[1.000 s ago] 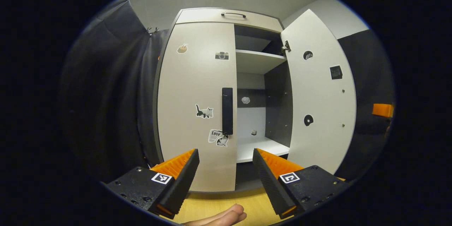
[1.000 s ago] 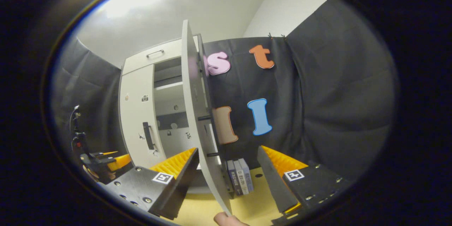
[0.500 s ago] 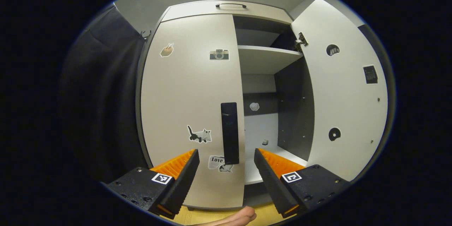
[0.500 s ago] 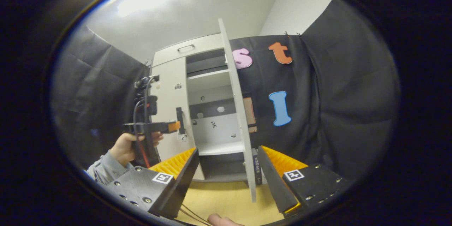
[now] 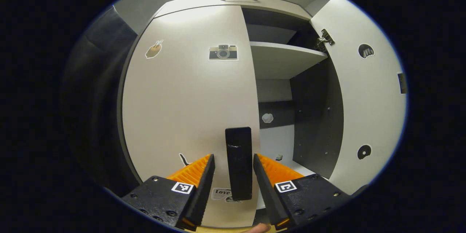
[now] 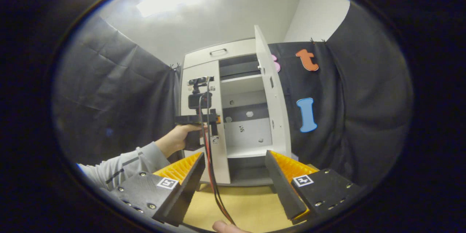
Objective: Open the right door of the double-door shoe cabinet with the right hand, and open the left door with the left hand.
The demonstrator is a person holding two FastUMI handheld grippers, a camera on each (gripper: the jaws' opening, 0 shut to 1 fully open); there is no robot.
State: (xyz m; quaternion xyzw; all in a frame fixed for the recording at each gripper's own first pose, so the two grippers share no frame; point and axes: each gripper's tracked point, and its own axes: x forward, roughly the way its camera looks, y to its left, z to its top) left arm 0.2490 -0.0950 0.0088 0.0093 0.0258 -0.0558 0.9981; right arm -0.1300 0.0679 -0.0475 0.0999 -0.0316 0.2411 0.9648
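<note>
Right door: standing open. Left door: shut, pending. Left gripper: spread, straddling handle, not yet pinching. Right gripper: spread, holding nothing.

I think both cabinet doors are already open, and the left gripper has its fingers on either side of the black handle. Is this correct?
Not quite. In the left gripper view only the right door is open; the left door is closed. The left gripper does straddle the black handle.

The left gripper's fingers hide most of a cat sticker (tail visible).
</note>
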